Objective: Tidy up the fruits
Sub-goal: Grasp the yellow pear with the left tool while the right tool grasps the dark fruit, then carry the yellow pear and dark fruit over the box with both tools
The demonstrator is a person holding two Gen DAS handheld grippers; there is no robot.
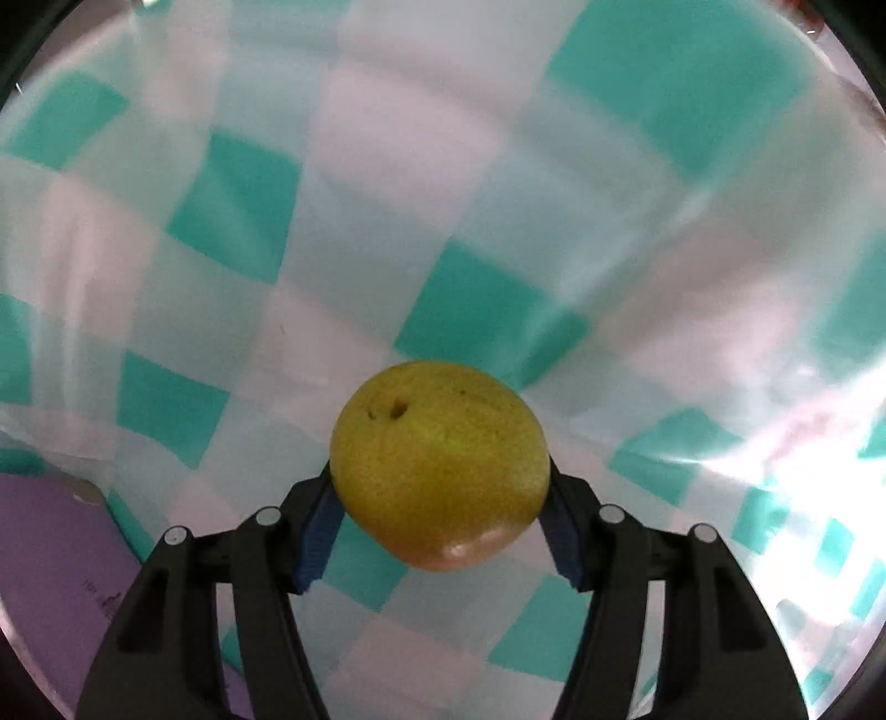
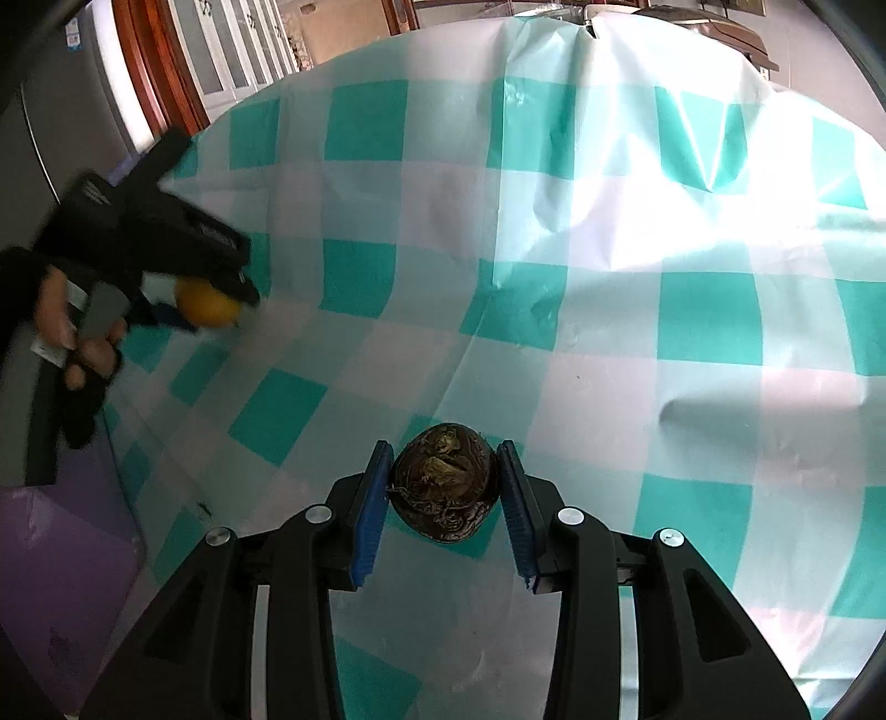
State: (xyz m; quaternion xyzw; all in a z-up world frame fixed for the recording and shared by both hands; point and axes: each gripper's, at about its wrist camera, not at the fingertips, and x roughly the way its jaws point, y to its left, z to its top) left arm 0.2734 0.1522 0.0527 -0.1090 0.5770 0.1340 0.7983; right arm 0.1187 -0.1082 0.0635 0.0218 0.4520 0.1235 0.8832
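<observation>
Between the left gripper's pads: yellow-green fruit (image 1: pixel 440 462), round, speckled, with a small dark pit on top and a reddish patch on its underside.
Left gripper (image 1: pixel 440 487): clamped on the yellow-green fruit, one blue pad (image 1: pixel 318 531) pressing each flank; seen from the right wrist view as well (image 2: pixel 213 310), far out to the left of the right gripper.
Hand (image 2: pixel 72 338): wrapped round the left gripper's handle, dark sleeve behind it.
Between the right gripper's pads: dark brown fruit (image 2: pixel 444 490), wrinkled, rough-skinned, mottled with yellowish flecks.
Right gripper (image 2: pixel 444 498): closed on the dark brown fruit, blue pads (image 2: pixel 370 515) tight against its two sides.
Under both grippers: worktop (image 2: pixel 609 332) under a teal-and-white checked cloth, creased, with bright glare ahead and to the right of the right gripper.
Below and left of the left gripper: purple surface (image 1: pixel 50 554) at the cloth's edge; same purple showing low on the left in the right wrist view (image 2: pixel 61 565).
Far beyond the right gripper, past the cloth: wooden door frame (image 2: pixel 160 72) and white cabinet doors (image 2: pixel 232 50).
Gap between the two fruits: well apart, yellow-green one far left of the dark one.
</observation>
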